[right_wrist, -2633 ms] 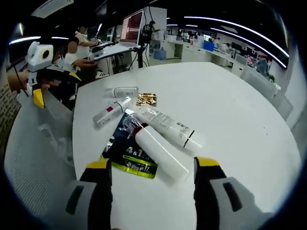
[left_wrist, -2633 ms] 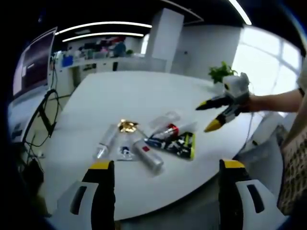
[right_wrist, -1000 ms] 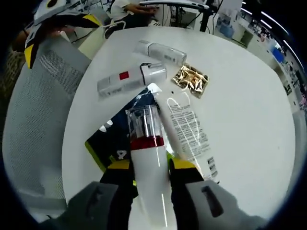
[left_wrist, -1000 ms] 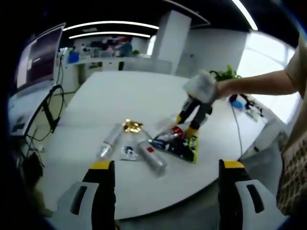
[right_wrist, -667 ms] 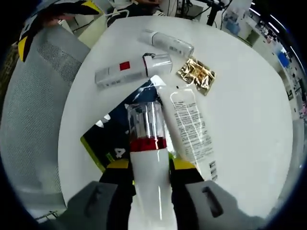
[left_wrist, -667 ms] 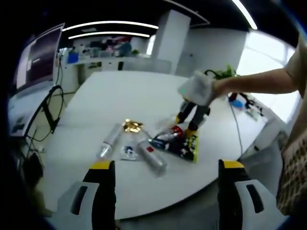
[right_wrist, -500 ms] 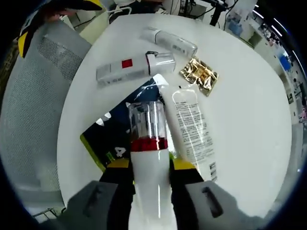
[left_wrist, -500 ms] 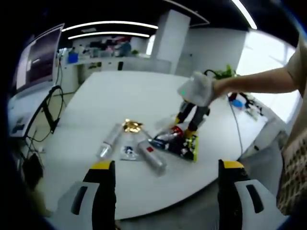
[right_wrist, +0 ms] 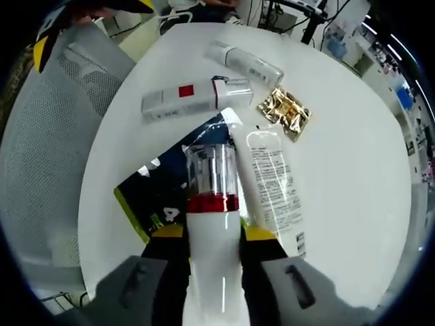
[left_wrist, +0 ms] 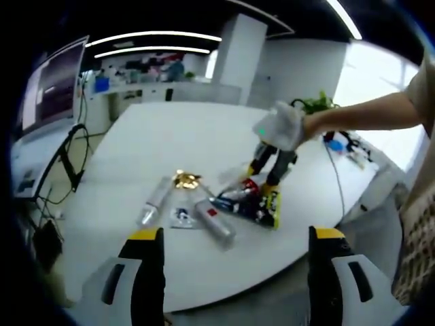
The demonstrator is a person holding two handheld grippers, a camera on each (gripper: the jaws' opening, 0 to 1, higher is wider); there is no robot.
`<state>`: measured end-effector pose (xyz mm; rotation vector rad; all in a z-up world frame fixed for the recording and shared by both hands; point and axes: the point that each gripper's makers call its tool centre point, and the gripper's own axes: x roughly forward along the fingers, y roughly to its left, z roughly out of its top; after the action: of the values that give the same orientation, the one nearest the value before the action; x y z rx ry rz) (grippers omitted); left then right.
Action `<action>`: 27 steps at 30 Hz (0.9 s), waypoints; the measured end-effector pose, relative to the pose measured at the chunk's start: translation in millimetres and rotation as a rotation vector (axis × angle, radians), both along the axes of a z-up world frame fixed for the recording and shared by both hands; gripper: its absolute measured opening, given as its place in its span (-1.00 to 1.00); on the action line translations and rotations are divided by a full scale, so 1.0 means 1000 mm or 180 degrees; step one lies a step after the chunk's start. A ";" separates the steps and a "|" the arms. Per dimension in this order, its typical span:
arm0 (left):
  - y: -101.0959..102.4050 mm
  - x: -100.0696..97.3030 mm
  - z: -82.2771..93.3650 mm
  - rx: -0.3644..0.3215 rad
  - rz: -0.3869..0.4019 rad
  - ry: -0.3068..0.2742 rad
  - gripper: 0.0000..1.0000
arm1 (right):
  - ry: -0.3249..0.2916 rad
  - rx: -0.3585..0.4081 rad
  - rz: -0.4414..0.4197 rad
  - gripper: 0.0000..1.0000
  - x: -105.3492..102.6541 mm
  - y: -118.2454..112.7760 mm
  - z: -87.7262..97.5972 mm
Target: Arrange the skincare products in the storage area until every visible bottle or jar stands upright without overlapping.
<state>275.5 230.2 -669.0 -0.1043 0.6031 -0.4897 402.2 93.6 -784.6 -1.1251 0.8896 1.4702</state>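
1. My right gripper (right_wrist: 211, 234) clamps the white bottle (right_wrist: 212, 251) at its body, clear cap (right_wrist: 211, 171) pointing away along the jaws, above the dark sachet (right_wrist: 165, 197) on the white table (right_wrist: 340, 142).
2. The bottle's long axis runs with the jaws, so I judge that standing it takes a wrist pitch.
3. My left gripper (left_wrist: 232, 238) hangs wide open, well apart from the pile.

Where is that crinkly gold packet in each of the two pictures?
Left gripper view: the gold packet lies left of centre on the white table, at the far edge of the cluster of products.
Right gripper view: it lies right of centre in the upper part, past the clear cap of the bottle in the right gripper.
Shared landmark: the dark sachet with the yellow-green edge.
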 end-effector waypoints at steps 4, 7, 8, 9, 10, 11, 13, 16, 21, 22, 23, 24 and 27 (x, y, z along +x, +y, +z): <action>-0.001 0.000 0.001 0.0010 -0.0010 -0.0011 0.69 | -0.0008 0.0064 0.0016 -0.43 -0.002 -0.001 0.002; -0.001 0.000 0.001 0.0017 -0.0022 -0.0019 0.68 | 0.0007 0.0222 -0.0145 -0.43 -0.001 0.002 0.009; -0.001 0.000 0.001 0.0018 -0.0026 -0.0021 0.68 | 0.0023 0.0308 -0.0221 -0.44 -0.001 0.004 0.012; -0.001 0.000 0.001 0.0016 -0.0029 -0.0021 0.68 | 0.0041 0.0399 -0.0298 -0.44 0.000 0.005 0.016; -0.001 0.000 0.001 0.0016 -0.0031 -0.0021 0.68 | 0.0050 0.0453 -0.0343 -0.44 0.001 0.005 0.019; -0.001 0.000 0.001 0.0013 -0.0032 -0.0022 0.67 | 0.0051 0.0482 -0.0375 -0.44 0.002 0.004 0.022; -0.001 0.000 0.001 -0.0006 -0.0034 -0.0024 0.68 | 0.0042 0.0546 -0.0401 -0.44 0.002 0.001 0.028; -0.002 0.000 0.002 -0.0024 -0.0036 -0.0025 0.67 | 0.0047 0.0734 -0.0566 -0.44 0.003 -0.003 0.038; -0.003 -0.001 0.002 -0.0008 -0.0077 -0.0026 0.66 | 0.0178 0.1121 -0.0975 -0.44 0.001 -0.009 0.050; -0.004 -0.002 0.001 0.0000 -0.0097 -0.0023 0.66 | 0.0181 0.1165 -0.1033 -0.44 0.002 -0.010 0.052; -0.004 -0.002 0.001 0.0006 -0.0106 -0.0021 0.66 | 0.0184 0.1202 -0.1075 -0.44 0.002 -0.012 0.053; -0.004 -0.002 0.001 0.0017 -0.0119 -0.0022 0.66 | 0.0177 0.1261 -0.1121 -0.44 0.002 -0.016 0.055; -0.006 -0.003 0.001 0.0031 -0.0153 -0.0025 0.66 | 0.0177 0.1442 -0.1255 -0.44 0.001 -0.022 0.062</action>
<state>272.3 223.8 -667.8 -0.0788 0.6013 -0.5334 403.3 71.6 -722.8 -0.5408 0.7162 1.2880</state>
